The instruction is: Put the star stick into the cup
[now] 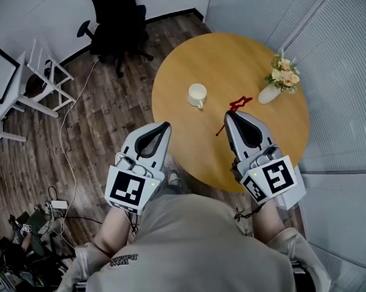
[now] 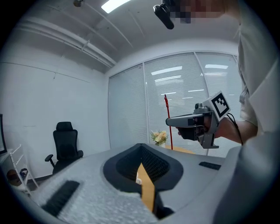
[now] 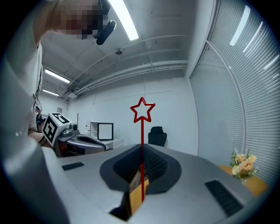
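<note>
A thin red star stick (image 1: 240, 102) is pinched in my right gripper (image 1: 231, 115), which is shut on it above the round wooden table (image 1: 179, 70). The star end points away from me and the tail sticks out toward the table's near edge. In the right gripper view the star stick (image 3: 142, 111) rises straight up from between the jaws of my right gripper (image 3: 142, 152). A white cup (image 1: 197, 95) stands upright on the table, left of and beyond the star. My left gripper (image 1: 163, 125) hangs shut and empty at the table's near-left edge. From the left gripper (image 2: 142, 149) view, the stick (image 2: 168, 124) shows upright.
A white vase of flowers (image 1: 280, 77) stands at the table's right side, past the star. A black office chair (image 1: 118, 27) and a white rack (image 1: 38, 79) stand on the wood floor to the left, with cables (image 1: 65, 153) trailing. Window blinds (image 1: 343, 75) close off the right side.
</note>
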The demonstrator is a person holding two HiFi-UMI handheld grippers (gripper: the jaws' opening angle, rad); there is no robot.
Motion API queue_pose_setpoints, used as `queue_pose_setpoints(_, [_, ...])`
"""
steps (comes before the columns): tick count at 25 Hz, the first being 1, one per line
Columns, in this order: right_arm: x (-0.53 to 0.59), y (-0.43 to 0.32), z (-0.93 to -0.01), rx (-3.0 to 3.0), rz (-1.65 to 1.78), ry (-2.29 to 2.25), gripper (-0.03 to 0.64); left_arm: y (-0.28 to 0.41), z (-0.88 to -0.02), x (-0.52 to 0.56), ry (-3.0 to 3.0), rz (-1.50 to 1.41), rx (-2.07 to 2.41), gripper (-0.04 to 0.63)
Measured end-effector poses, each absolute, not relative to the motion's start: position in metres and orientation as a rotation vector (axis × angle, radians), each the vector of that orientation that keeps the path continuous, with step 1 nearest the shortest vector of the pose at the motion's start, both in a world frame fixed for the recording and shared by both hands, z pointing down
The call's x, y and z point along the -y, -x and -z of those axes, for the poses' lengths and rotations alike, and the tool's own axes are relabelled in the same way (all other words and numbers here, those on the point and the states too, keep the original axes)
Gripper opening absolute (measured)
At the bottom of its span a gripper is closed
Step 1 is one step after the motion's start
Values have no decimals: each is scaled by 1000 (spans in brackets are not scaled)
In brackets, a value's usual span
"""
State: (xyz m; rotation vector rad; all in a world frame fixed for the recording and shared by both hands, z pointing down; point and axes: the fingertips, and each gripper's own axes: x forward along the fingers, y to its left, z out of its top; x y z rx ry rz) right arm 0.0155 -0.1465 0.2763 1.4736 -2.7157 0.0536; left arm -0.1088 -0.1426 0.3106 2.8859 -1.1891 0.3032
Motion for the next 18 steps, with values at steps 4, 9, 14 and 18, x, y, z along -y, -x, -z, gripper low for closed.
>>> queue_pose_setpoints(4, [165,-4,-284,2692,-76,-1505,29,116,-321,163,-2907,-319,1131,20])
queue_pose_setpoints(9, [178,4,-287,2663,-91,-1518,29,124,-325,177,-2909,-304,1094,20])
queue_pose_setpoints(14, [178,-1,-290,2651,-97,-1520,29,118,-330,178,-2904,-303,1080,20])
queue_pose_setpoints(18, [185,-11,-293,2668,-108,-1483,29,104,-335,185,-2885,-313,1100,20])
